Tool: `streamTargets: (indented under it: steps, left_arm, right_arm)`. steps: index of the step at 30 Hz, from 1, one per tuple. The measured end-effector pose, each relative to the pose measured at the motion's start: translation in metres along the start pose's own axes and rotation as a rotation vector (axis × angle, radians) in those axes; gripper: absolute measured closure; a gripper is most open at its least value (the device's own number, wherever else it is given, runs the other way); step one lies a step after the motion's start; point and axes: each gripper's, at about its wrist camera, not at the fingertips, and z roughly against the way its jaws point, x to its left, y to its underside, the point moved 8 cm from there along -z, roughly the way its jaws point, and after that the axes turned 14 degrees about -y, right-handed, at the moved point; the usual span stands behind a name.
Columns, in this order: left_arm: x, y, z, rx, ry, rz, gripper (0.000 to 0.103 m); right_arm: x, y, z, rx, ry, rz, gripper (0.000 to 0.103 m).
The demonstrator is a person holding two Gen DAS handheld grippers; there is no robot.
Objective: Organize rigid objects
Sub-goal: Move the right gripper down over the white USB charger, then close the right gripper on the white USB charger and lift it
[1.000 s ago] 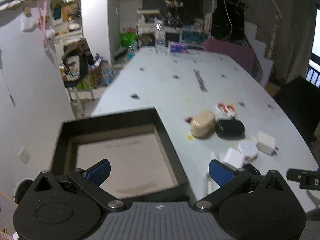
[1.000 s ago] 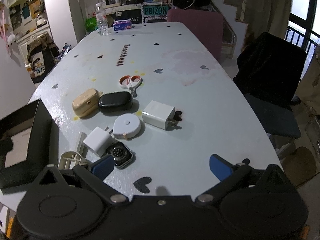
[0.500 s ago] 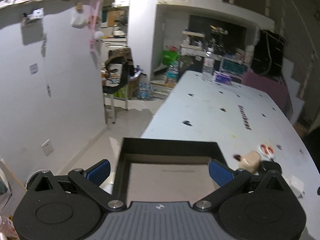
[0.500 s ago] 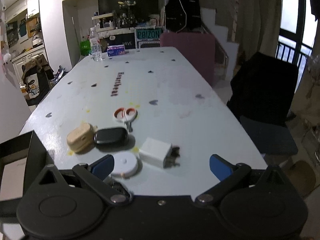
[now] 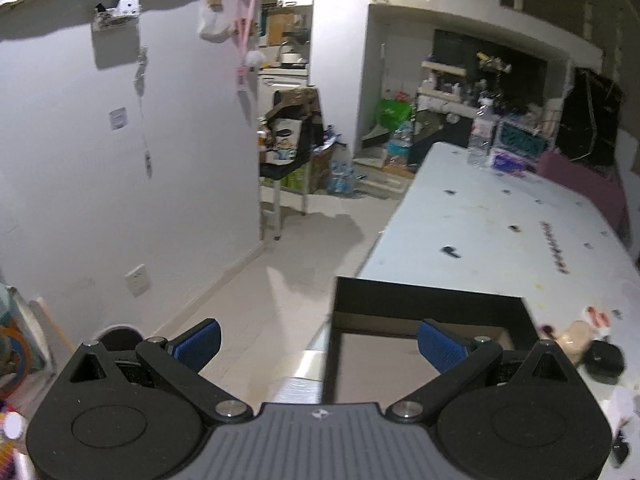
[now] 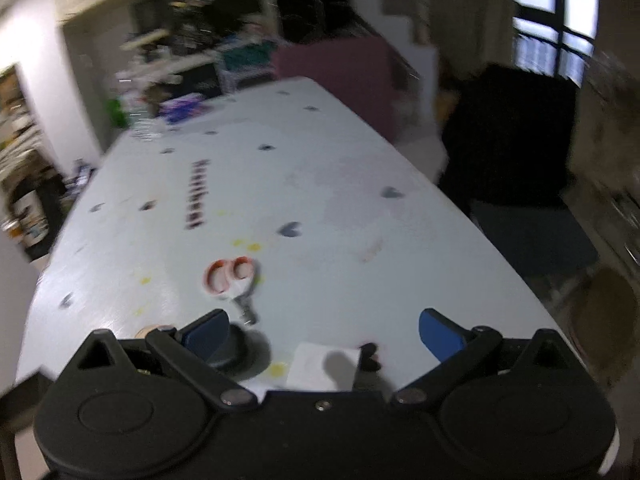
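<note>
1. Black-walled and empty, the box (image 5: 430, 300) sits at the near left corner of the pale table (image 5: 500, 232), directly ahead of the left gripper (image 5: 320, 344), whose blue pads stand wide apart and hold nothing.
2. The right gripper (image 6: 322, 332) is also spread wide and empty, hovering over the cluster of small items.
3. A white charger (image 6: 316, 364) lies just below and between its fingers; a dark case (image 6: 240, 350) sits by its left pad.
4. The orange-handled scissors (image 6: 232, 278) lie farther ahead, blades pointing back toward the tool.
5. The right hand looks nearer these objects; the box lies off to its left.
</note>
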Motion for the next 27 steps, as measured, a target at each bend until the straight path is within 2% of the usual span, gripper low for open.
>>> streamTargets:
  steps: [3, 6, 9, 11, 14, 16, 19, 21, 22, 23, 25, 27]
  left_arm:
    - [0.009, 0.004, -0.011, 0.035, -0.089, -0.017, 0.000]
    - [0.014, 0.009, -0.022, 0.072, -0.085, -0.010, 0.003]
    - [0.012, 0.016, -0.030, 0.100, -0.050, -0.017, 0.026]
    - [0.009, 0.021, -0.033, 0.131, -0.018, -0.018, 0.041]
    - [0.003, 0.029, -0.035, 0.159, 0.006, -0.051, 0.048]
    - [-0.001, 0.033, -0.036, 0.166, 0.007, -0.077, 0.049]
    - [-0.006, 0.039, -0.038, 0.186, 0.008, -0.101, 0.055]
    - [-0.007, 0.043, -0.040, 0.201, 0.004, -0.114, 0.062]
    - [-0.009, 0.045, -0.041, 0.210, 0.007, -0.123, 0.069]
    - [-0.010, 0.047, -0.042, 0.217, 0.012, -0.129, 0.078]
    - [-0.012, 0.049, -0.043, 0.223, 0.025, -0.137, 0.087]
    - [-0.014, 0.051, -0.041, 0.218, 0.035, -0.140, 0.093]
  right_arm:
    - [-0.004, -0.011, -0.013, -0.014, 0.048, -0.038, 0.005]
    - [-0.007, -0.009, -0.026, 0.025, 0.042, -0.068, 0.008]
    - [-0.013, 0.005, -0.040, 0.079, -0.008, -0.119, 0.022]
    - [-0.018, 0.017, -0.050, 0.137, -0.043, -0.151, 0.025]
    - [-0.024, 0.026, -0.055, 0.168, -0.043, -0.172, 0.021]
    - [-0.025, 0.030, -0.054, 0.162, -0.026, -0.155, 0.013]
    - [-0.024, 0.035, -0.058, 0.183, -0.044, -0.162, 0.014]
    - [-0.024, 0.041, -0.063, 0.217, -0.057, -0.171, 0.019]
    - [-0.024, 0.045, -0.066, 0.235, -0.061, -0.176, 0.026]
    - [-0.025, 0.048, -0.069, 0.252, -0.060, -0.182, 0.025]
    - [-0.025, 0.049, -0.068, 0.241, -0.046, -0.164, 0.033]
    - [-0.027, 0.050, -0.068, 0.238, -0.035, -0.171, 0.035]
